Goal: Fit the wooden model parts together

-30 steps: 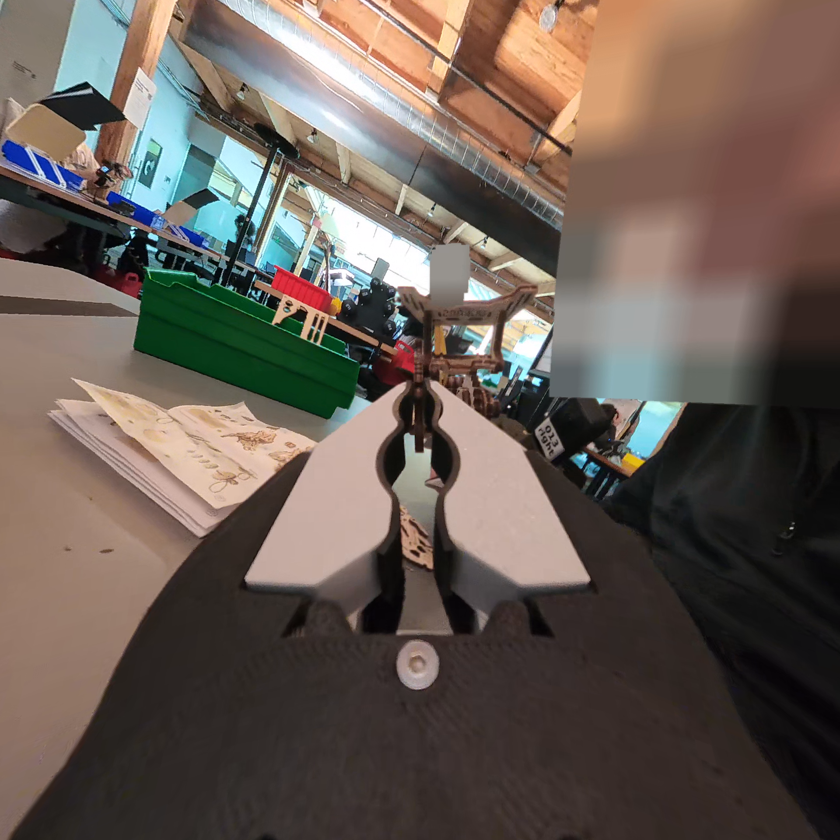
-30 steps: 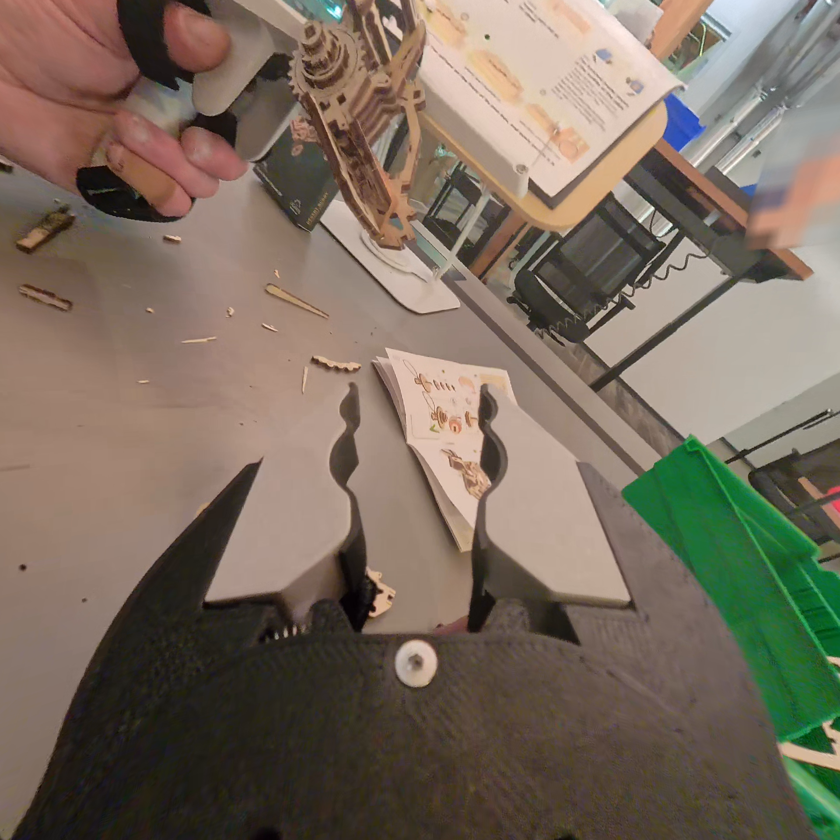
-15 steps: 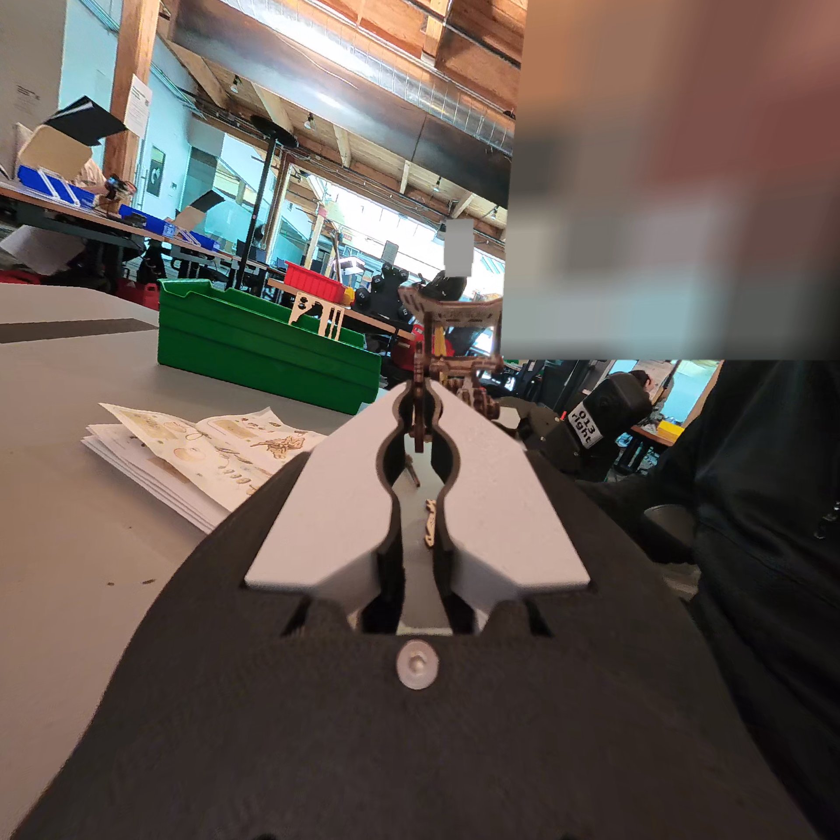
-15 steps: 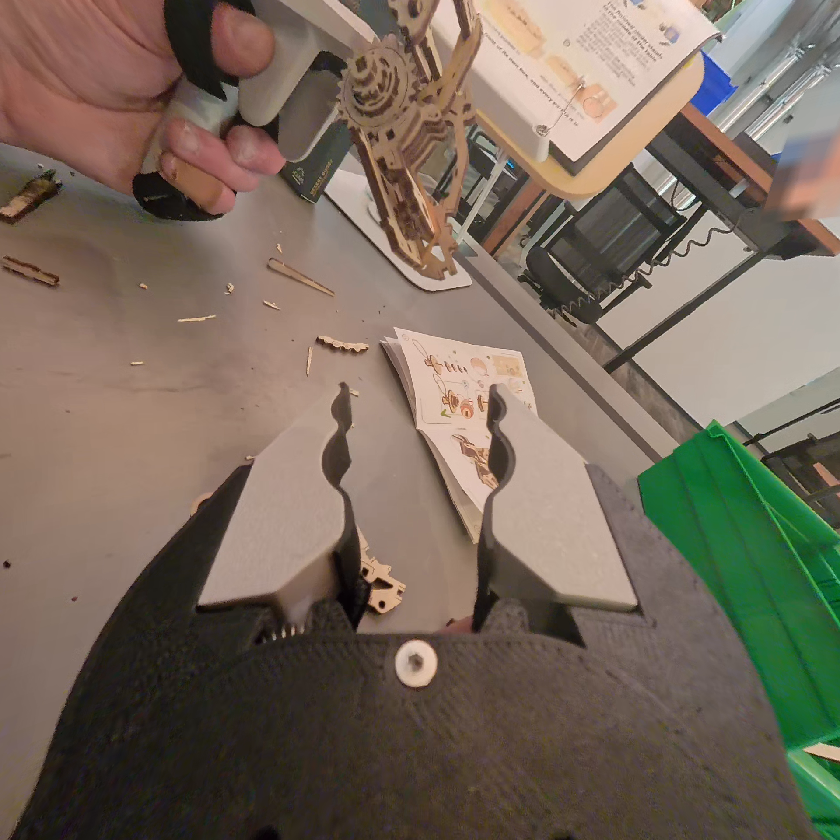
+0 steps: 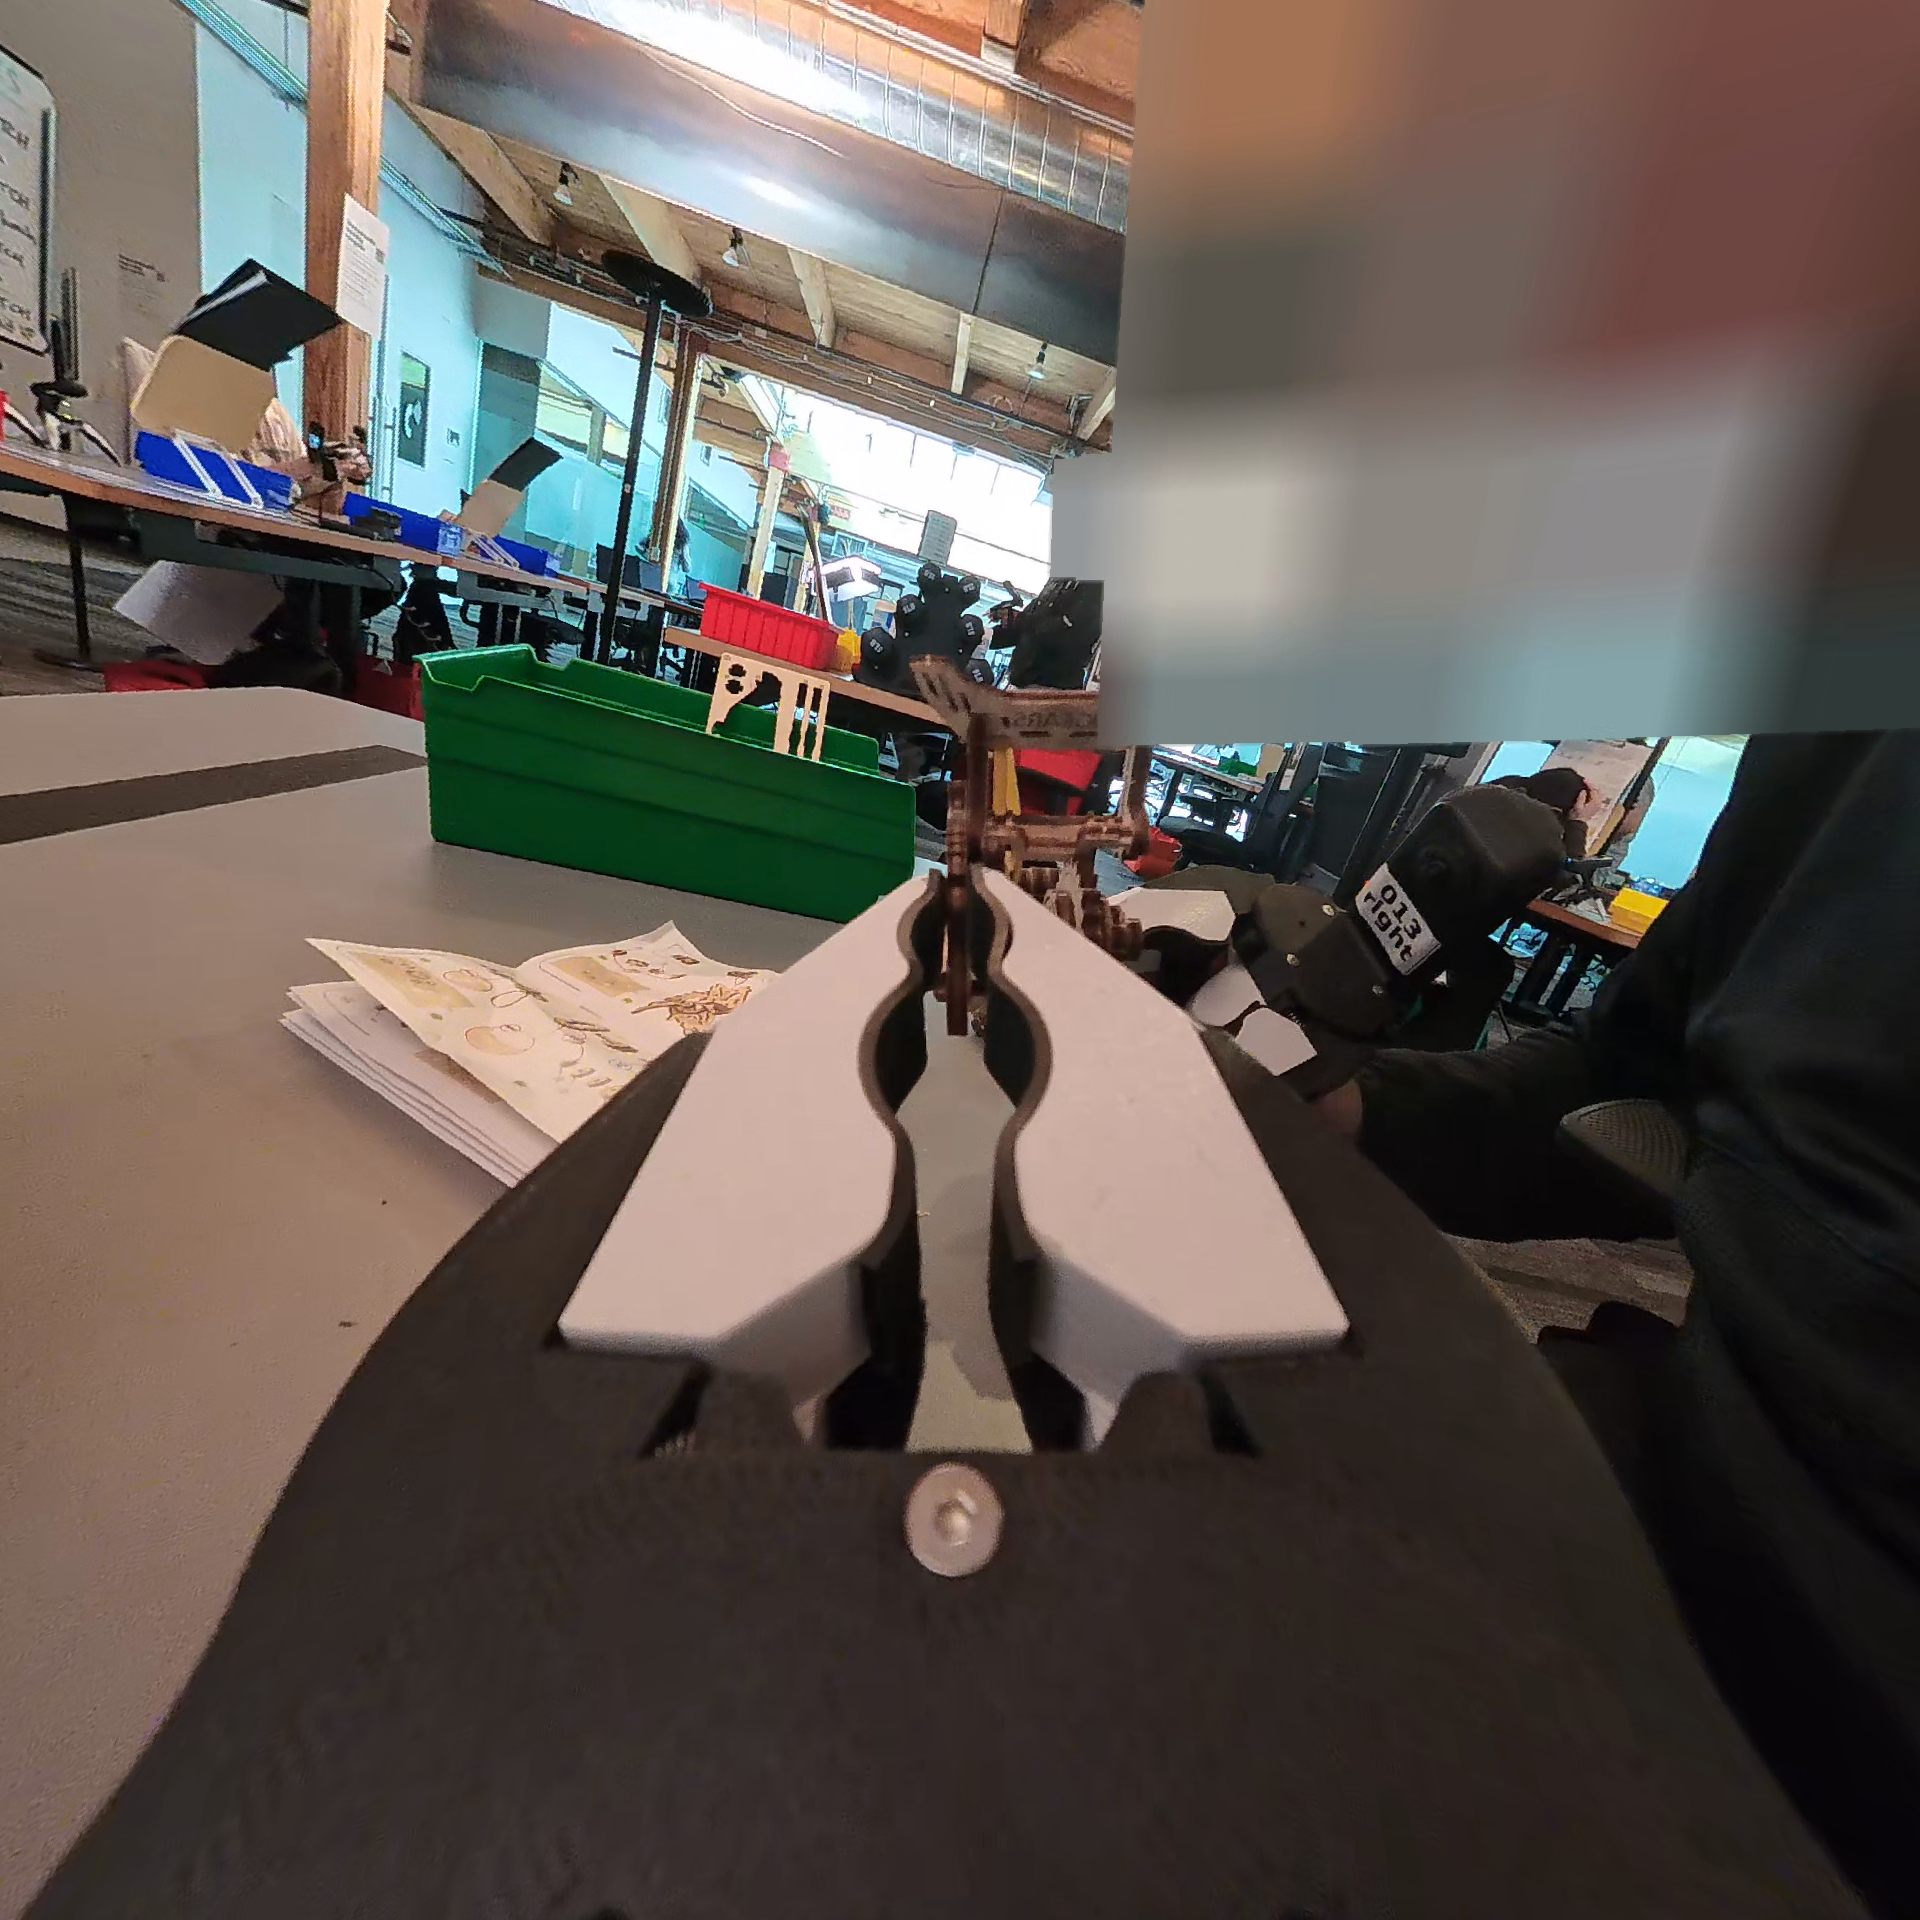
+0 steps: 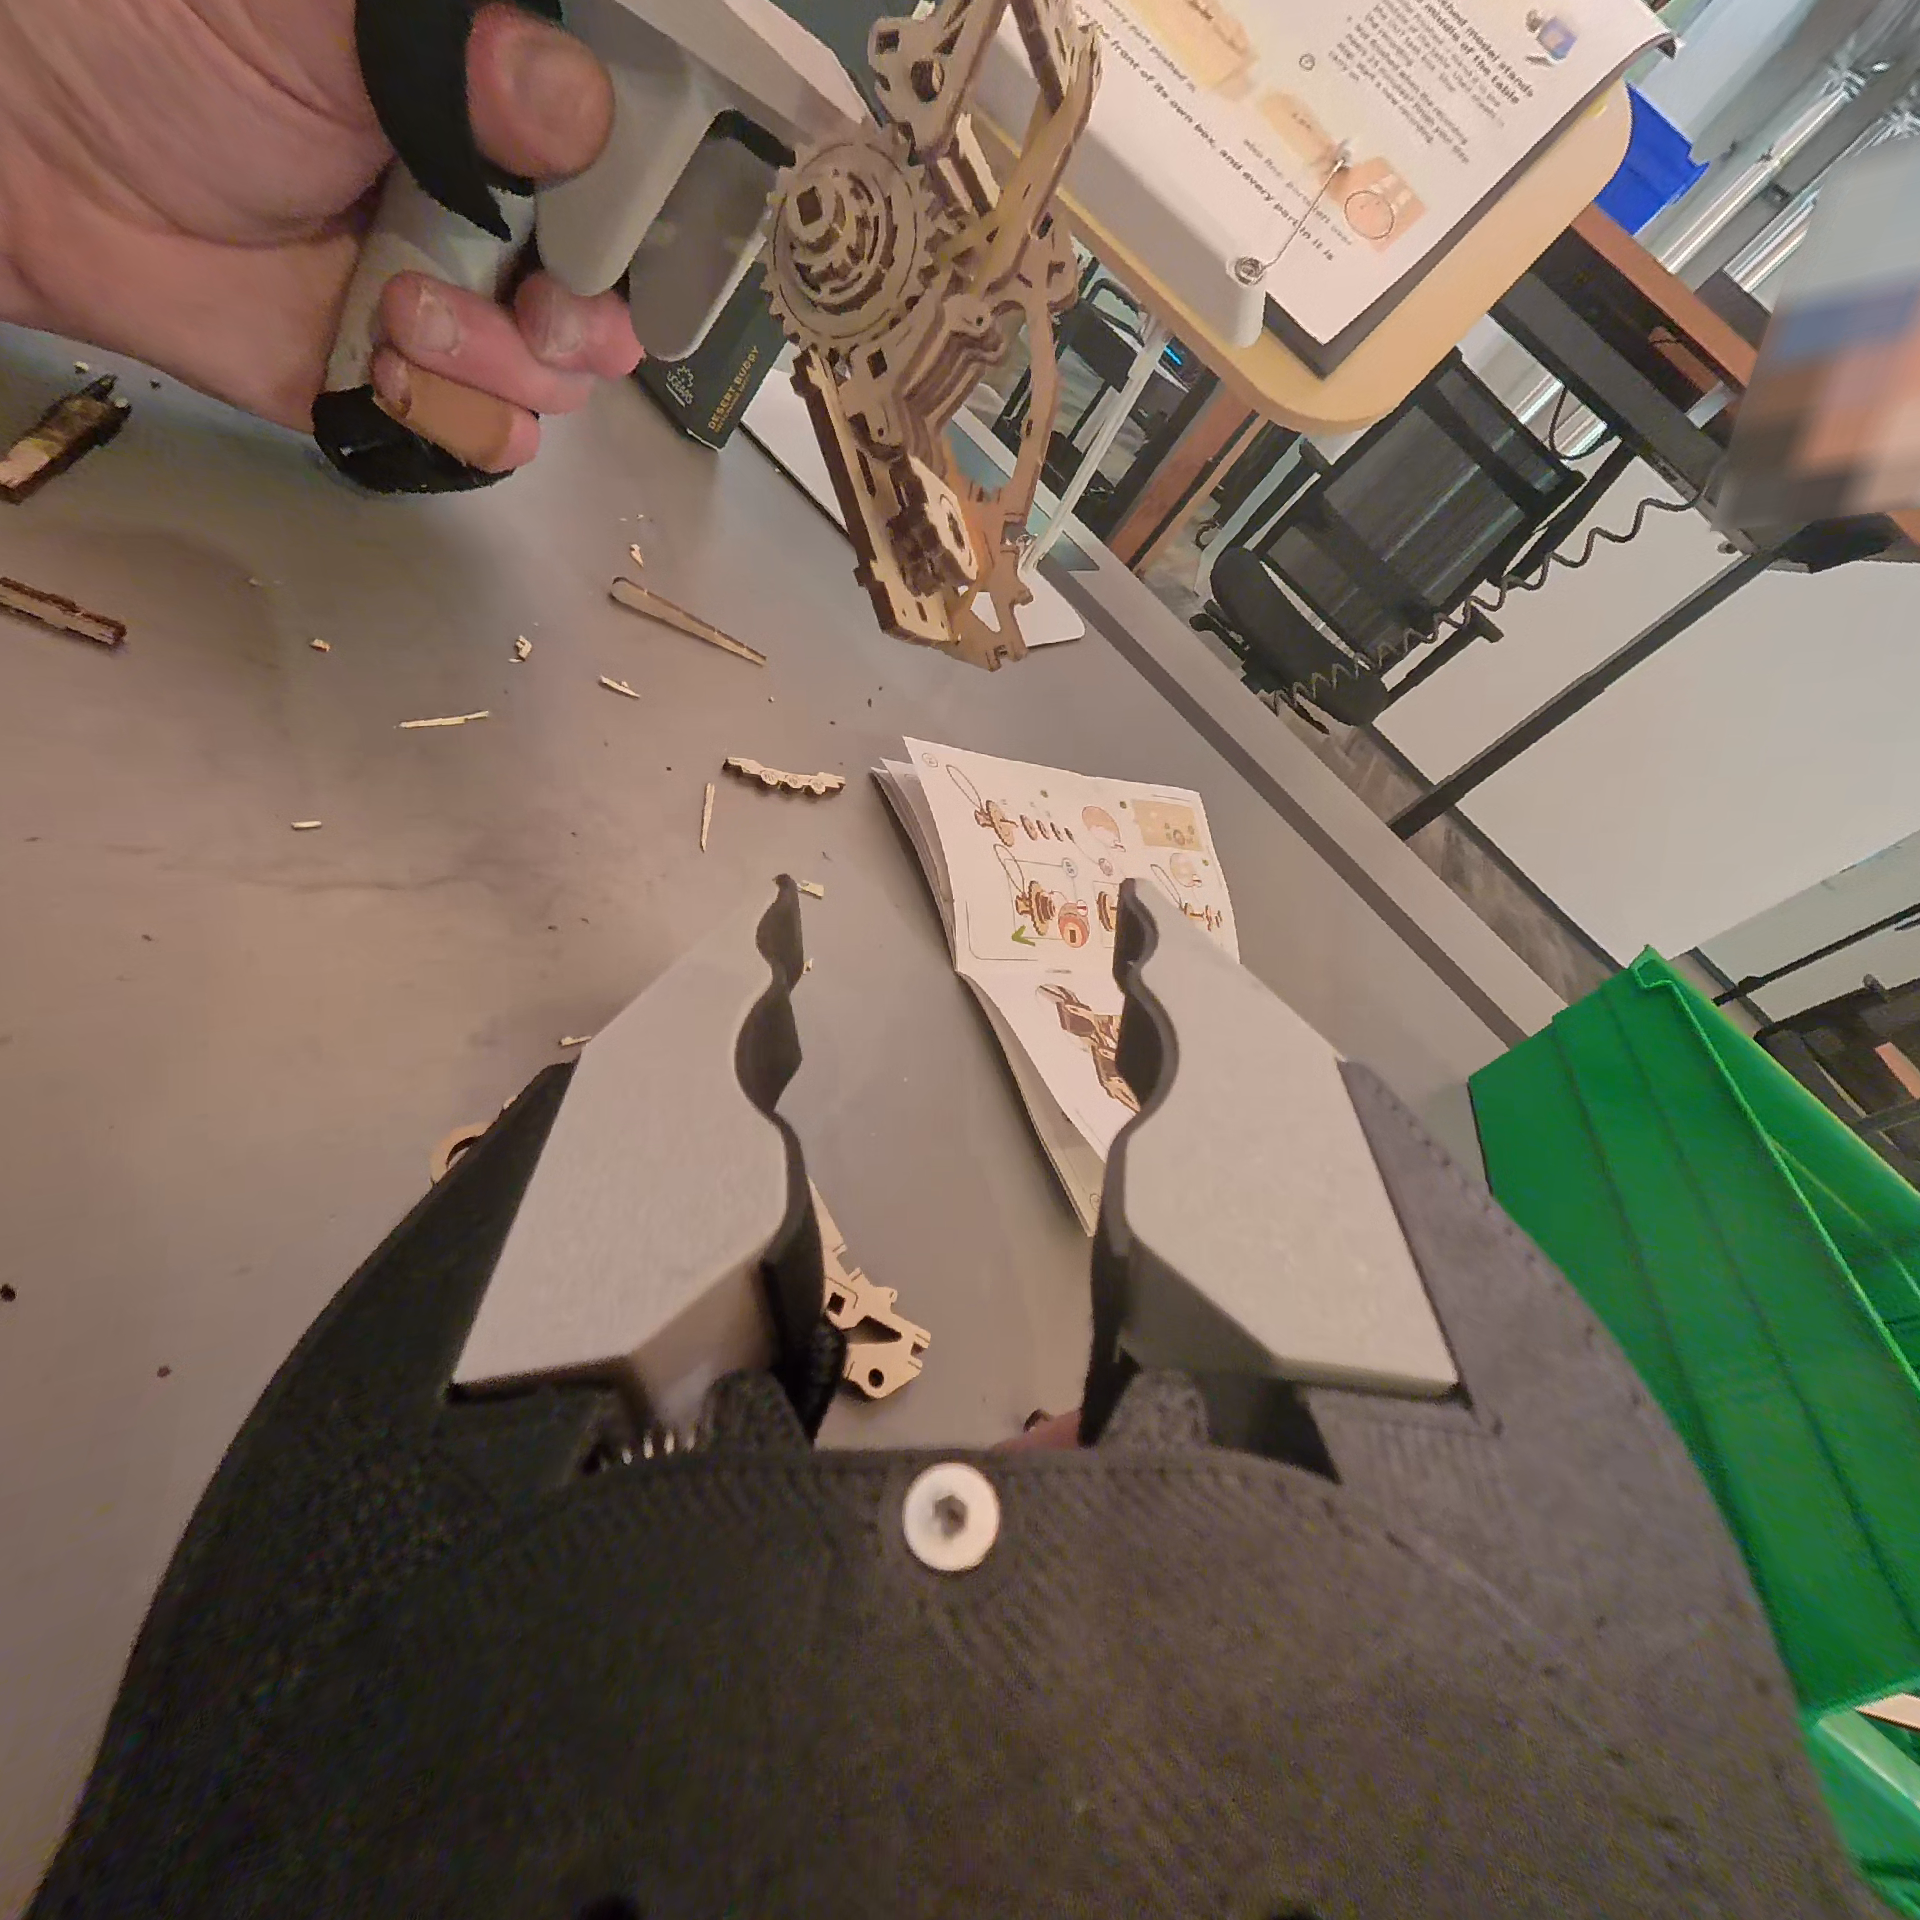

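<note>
While the left gripper [image 5: 961,914] is pinching a thin edge of the half-built wooden gear model [image 6: 925,312] and lifting it clear of the grey table [image 6: 260,935], the right gripper [image 6: 951,914] is hovering low with its grey fingers spread wide and nothing between them. Judging from this, the model is being held aloft so its open side faces the empty tool, which looks ready to fetch the next piece. Taking the instruction booklet [image 6: 1081,914] as the landmark: it is lying open on the table, the model is hanging above and beyond it, and the right gripper is sitting just on its near side, one fingertip overlapping the page in the right wrist view. A small toothed wooden strip [image 6: 784,777] is lying just left of the booklet, with splinters and offcuts scattered farther left. A pale loose wooden part [image 6: 873,1340] is resting on the table nearer than the booklet, partly hidden beneath the right gripper's fingers; it seems the likely next piece. A green plastic bin [image 6: 1714,1247] is standing to the booklet's right. A person's bare hand [image 6: 260,208] is squeezing the left gripper's handle, above and to the left of the booklet. Behind the model, a larger printed sheet on a raised stand [image 6: 1351,156] is facing the worker, probably for reference.
</note>
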### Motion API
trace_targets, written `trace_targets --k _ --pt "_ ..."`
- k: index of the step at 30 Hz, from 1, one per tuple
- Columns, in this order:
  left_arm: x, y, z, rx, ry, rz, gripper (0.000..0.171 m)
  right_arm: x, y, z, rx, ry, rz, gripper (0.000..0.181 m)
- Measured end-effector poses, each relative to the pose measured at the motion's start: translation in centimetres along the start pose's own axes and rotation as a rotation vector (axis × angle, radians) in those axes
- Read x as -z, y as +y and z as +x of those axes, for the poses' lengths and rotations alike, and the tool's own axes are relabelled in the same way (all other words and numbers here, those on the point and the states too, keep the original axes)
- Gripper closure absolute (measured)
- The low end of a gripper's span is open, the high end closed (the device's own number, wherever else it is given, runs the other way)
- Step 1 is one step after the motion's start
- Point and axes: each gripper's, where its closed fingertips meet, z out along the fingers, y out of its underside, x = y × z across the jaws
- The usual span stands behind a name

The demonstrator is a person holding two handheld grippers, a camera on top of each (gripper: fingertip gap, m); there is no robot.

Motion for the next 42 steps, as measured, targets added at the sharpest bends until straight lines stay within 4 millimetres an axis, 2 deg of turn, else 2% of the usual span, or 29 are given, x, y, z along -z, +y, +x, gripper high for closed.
trace_targets --k 16,20,22,25,30,33,37,42 --pt "-0.1 0.1 -0.2 -0.062 -0.035 -0.015 0.171 0.2 -0.5 0.1 -0.064 -0.036 0.035 0.131" --pt "-0.5 0.5 0.0 -0.159 -0.078 -0.054 0.171 -0.4 -1.7 -0.1 -0.33 -0.146 0.066 0.139" --pt "-0.8 0.7 0.1 -0.2 -0.094 -0.072 0.171 -0.9 -2.5 -0.2 -0.467 -0.209 0.094 0.151" --pt "-1.2 0.9 0.6 -0.265 -0.106 -0.094 0.171 -1.6 -3.3 0.1 -0.601 -0.253 0.107 0.149" --pt "-2.0 1.3 1.2 -0.35 -0.116 -0.131 0.171 -2.9 -3.0 -0.2 -0.789 -0.326 0.09 0.15" --pt "-2.3 1.4 1.5 -0.37 -0.111 -0.138 0.171 -3.3 -2.8 -0.5 -0.827 -0.35 0.08 0.154" --pt "-2.3 1.5 1.6 -0.371 -0.106 -0.133 0.171 -3.2 -2.7 0.0 -0.843 -0.337 0.099 0.16" --pt "-2.2 1.5 1.9 -0.31 -0.047 -0.121 0.167 -3.1 -2.5 0.6 -0.745 -0.293 0.082 0.162"
